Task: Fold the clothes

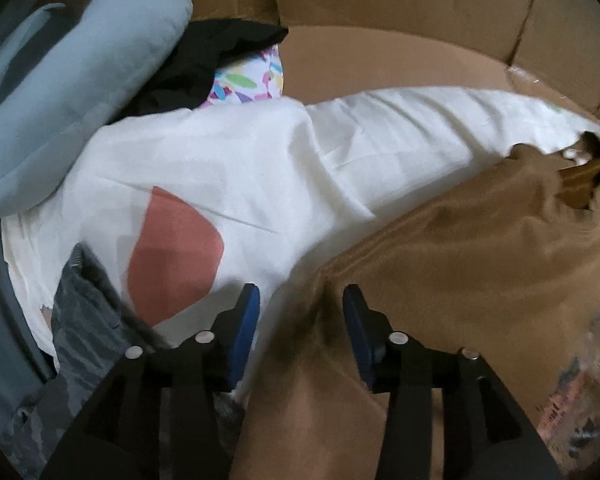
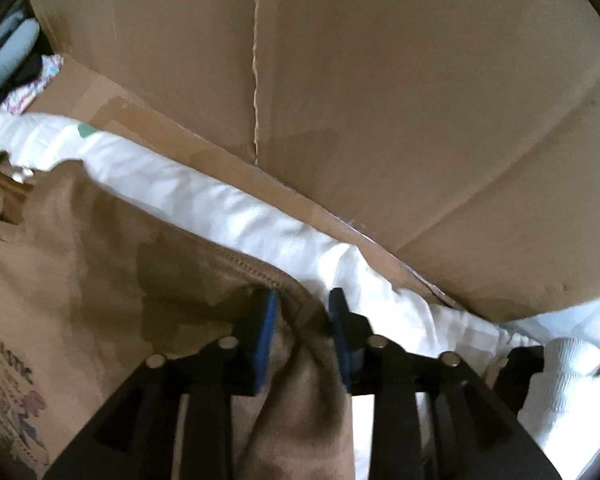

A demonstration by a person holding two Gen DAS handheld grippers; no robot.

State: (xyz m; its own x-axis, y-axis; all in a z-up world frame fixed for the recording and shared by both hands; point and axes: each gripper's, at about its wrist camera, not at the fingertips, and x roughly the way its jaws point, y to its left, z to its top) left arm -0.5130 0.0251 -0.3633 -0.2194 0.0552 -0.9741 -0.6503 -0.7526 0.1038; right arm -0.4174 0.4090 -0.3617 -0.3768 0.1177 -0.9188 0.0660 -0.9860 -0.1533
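A brown garment (image 1: 460,264) with a printed graphic lies over a white cloth (image 1: 228,160) that has a red patch. My left gripper (image 1: 300,300) is open, its blue pads straddling a raised fold at the brown garment's edge. In the right wrist view the brown garment (image 2: 80,248) fills the lower left, with its stitched hem running toward my right gripper (image 2: 302,308). That gripper is open, with a bunched brown fold between its pads. The white cloth (image 2: 228,216) runs behind it.
A light blue cushion (image 1: 72,80) lies at the far left, with a black garment (image 1: 204,60) and a colourful patterned cloth (image 1: 248,80) beside it. Cardboard walls (image 2: 420,120) stand close behind. A grey camouflage fabric (image 1: 88,320) lies at lower left. A white sock (image 2: 564,376) shows at lower right.
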